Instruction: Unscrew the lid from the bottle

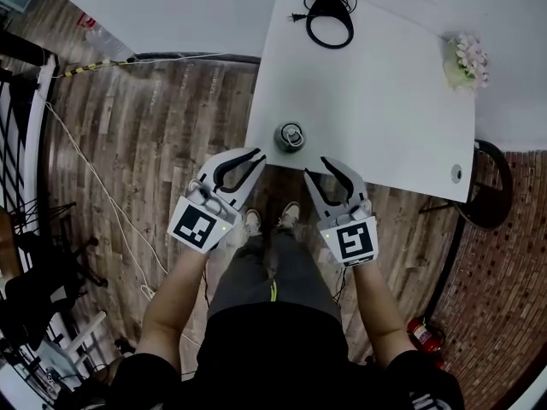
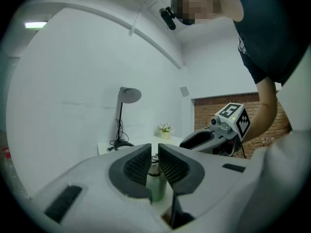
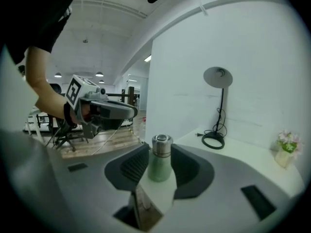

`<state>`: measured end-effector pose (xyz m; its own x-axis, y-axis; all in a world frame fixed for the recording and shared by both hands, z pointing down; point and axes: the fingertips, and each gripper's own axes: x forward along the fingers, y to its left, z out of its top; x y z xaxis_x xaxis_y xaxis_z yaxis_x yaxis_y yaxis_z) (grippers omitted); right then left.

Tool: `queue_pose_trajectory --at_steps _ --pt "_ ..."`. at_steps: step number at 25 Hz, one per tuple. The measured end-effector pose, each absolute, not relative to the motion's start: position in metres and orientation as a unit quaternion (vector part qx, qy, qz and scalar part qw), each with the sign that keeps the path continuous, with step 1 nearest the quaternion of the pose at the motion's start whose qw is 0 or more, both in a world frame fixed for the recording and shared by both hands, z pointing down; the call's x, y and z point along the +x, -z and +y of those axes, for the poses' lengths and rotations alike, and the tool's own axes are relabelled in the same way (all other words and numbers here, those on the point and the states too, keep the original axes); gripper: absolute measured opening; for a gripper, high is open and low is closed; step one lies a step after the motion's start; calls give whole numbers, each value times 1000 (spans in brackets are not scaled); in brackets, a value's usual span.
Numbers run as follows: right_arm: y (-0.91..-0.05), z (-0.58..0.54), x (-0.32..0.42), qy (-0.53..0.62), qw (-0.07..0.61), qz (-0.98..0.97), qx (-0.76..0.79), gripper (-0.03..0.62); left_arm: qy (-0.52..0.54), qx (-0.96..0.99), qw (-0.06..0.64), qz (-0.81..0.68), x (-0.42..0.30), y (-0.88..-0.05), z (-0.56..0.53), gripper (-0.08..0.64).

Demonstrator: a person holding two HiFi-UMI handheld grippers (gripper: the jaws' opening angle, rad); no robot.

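Observation:
A pale green bottle [image 1: 289,137] with a silver metal lid [image 3: 162,144] stands upright near the front edge of the white table [image 1: 385,101]. My left gripper [image 1: 254,155] hovers just short of that edge, to the bottle's left, jaws shut with nothing in them; in its own view the bottle [image 2: 156,186] shows beyond the narrow slit. My right gripper [image 1: 326,164] hangs to the bottle's right, also off the table. Its jaws stand apart, and the bottle [image 3: 159,168] appears framed between them but farther ahead, untouched.
At the table's far end stand a desk lamp [image 3: 217,76] with a black coiled cable [image 1: 330,20], and a small pot of flowers [image 1: 466,62] at the right. A dark stool [image 1: 491,186] stands right of the table. The floor is wood planks, with a cable running at the left.

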<state>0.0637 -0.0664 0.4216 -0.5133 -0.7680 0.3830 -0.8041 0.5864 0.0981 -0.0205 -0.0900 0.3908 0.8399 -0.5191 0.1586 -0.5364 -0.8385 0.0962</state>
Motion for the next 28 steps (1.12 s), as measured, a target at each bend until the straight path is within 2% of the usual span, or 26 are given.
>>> queue_pose_trajectory --at_steps 2,5,8,12,14,18,21,28 --pt "-439 -76 59 -46 199 -876 438 150 -61 960 79 -260 -16 -403 -99 29" --pt "-461 -87 52 -51 197 -886 416 209 -59 967 89 -231 -7 -415 -109 138" --pt "-476 -97 48 -54 186 -900 391 264 -55 974 89 -203 1 -422 -115 160" --pt "-491 -106 39 -68 169 -919 349 308 -65 984 87 -139 15 -435 -115 277" --pt "-496 -111 34 -70 166 -927 329 321 -72 990 72 -98 21 -439 -115 307" --pt "-504 -121 24 -68 165 -940 292 327 -76 997 6 -30 32 -441 -123 310" --pt "-508 -122 22 -62 176 -947 263 328 -76 996 43 -6 44 -449 -120 310" --pt "-511 -128 17 -44 187 -952 239 327 -68 997 -11 35 62 -448 -124 309"
